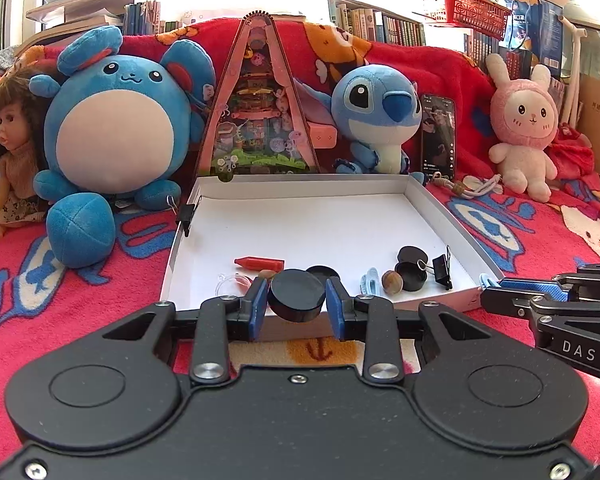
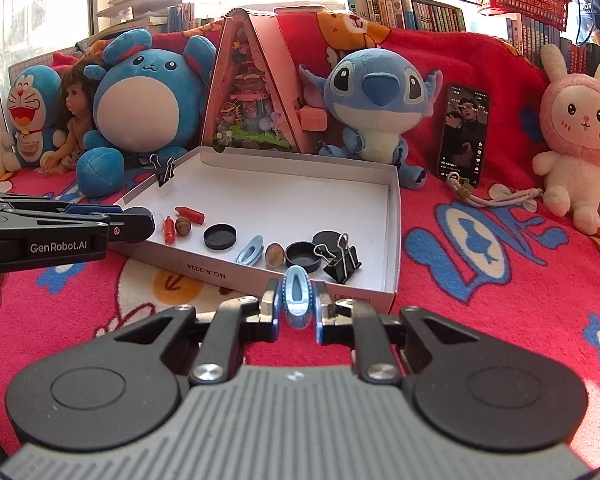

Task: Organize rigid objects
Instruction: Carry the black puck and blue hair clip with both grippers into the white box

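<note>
My left gripper (image 1: 297,296) is shut on a black round cap (image 1: 297,295), held above the near edge of the shallow white box (image 1: 300,216). My right gripper (image 2: 297,300) is shut on a light-blue hair clip (image 2: 297,298), just in front of the box's near wall (image 2: 228,270). Inside the box lie a red crayon (image 1: 259,263), black caps (image 1: 411,276), a second blue clip (image 2: 250,255), a brown nut (image 1: 392,281) and a black binder clip (image 1: 442,270). The left gripper shows from the side (image 2: 138,224) in the right wrist view.
Plush toys, a doll (image 1: 10,148) and a triangular toy house (image 1: 258,100) line the back of the red blanket (image 1: 540,232). A phone (image 2: 463,134) leans upright at the right, with a cord (image 2: 496,198) beside it. Another binder clip (image 2: 165,172) grips the box's far-left wall.
</note>
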`<state>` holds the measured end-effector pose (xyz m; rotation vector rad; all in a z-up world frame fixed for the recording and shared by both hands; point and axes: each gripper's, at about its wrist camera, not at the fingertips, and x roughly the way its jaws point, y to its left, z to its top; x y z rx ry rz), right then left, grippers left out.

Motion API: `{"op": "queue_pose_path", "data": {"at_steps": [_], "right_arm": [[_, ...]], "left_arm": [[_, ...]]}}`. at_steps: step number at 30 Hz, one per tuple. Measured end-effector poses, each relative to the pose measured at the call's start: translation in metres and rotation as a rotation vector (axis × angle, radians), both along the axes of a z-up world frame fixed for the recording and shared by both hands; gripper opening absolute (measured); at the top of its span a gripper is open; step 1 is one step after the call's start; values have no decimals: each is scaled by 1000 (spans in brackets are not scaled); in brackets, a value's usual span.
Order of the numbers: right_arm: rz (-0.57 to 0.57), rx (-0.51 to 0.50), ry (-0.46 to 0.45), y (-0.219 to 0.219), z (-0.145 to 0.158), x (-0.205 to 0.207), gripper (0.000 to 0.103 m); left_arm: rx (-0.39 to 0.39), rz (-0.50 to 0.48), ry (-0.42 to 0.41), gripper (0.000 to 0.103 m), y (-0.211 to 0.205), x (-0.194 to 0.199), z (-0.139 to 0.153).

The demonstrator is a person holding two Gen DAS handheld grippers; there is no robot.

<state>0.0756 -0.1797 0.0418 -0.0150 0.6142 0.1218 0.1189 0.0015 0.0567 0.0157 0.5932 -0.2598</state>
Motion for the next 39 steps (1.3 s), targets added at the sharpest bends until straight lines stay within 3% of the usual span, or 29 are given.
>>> {"op": "queue_pose_path", "data": {"at_steps": [12, 22, 39], "right_arm": [[-73, 36, 35, -13, -3, 47, 20], [-107, 49, 77, -11, -20, 77, 20], [-145, 121, 110, -19, -17, 127, 20]], "left_arm": [[7, 67, 61, 30, -3, 57, -18], [16, 108, 90, 30, -8, 79, -36], [46, 118, 104, 30, -21, 124, -32]]}}
